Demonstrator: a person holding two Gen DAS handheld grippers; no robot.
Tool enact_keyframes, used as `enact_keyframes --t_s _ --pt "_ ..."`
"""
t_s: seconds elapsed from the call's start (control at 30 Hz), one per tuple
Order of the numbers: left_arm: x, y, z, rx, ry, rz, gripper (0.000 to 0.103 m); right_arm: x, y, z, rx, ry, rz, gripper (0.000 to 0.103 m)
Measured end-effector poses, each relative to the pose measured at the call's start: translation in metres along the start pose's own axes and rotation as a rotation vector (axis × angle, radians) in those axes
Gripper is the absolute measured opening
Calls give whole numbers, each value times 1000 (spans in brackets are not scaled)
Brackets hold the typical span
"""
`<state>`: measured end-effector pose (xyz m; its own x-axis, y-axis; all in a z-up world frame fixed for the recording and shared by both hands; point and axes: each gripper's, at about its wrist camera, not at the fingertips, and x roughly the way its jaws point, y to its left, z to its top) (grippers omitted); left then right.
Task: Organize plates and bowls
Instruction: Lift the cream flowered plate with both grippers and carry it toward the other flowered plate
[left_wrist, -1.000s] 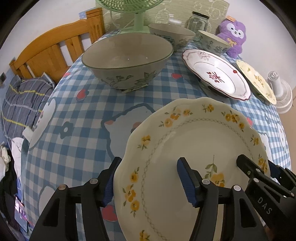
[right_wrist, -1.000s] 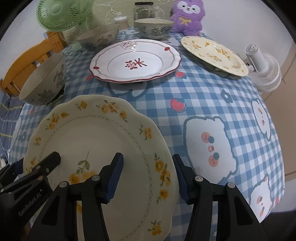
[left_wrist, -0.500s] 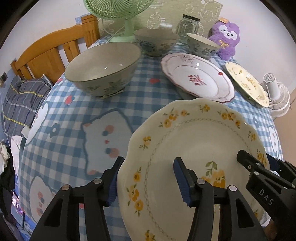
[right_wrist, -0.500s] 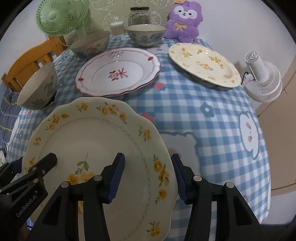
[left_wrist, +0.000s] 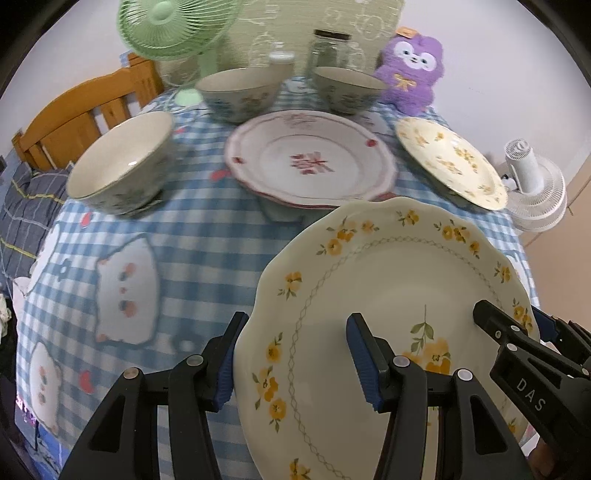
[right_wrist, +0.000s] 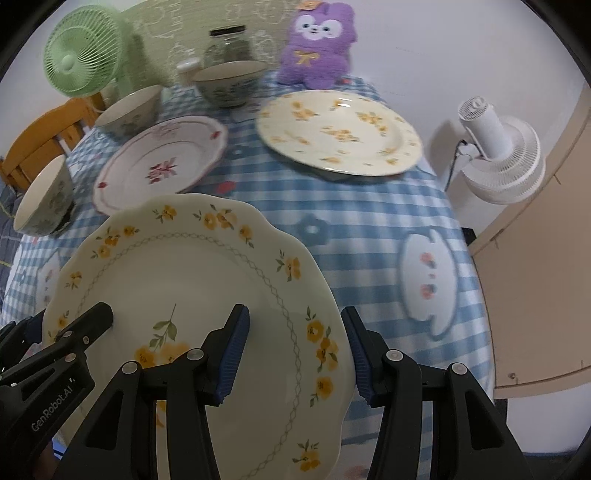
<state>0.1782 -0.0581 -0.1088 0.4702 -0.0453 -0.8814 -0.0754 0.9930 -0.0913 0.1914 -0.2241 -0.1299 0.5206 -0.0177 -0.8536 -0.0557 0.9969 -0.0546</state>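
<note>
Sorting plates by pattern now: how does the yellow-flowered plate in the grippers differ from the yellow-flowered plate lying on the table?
The held plate has a wavy scalloped edge and a grey lattice ring; the far plate has a smooth round rim with blossoms scattered across it. The held plate is gripped at opposite edges; the far plate rests on the tablecloth. Both are cream with yellow flowers.

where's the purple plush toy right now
The purple plush toy sits at the table's far edge against the wall, just behind the yellow-flowered plate and right of the glass jar.
</note>
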Motion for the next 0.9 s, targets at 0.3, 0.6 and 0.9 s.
enact_keyframes --t_s 0.3,0.6,0.9 --pt "8 -51 -4 12 4 -20 54 4 -57 -5 19 10 -17 55" --pt "18 -83 -8 15 22 -17 54 14 -88 -11 30 26 -10 55" --pt "28 -91 -13 2 49 2 54 24 -96 -15 22 38 15 54"
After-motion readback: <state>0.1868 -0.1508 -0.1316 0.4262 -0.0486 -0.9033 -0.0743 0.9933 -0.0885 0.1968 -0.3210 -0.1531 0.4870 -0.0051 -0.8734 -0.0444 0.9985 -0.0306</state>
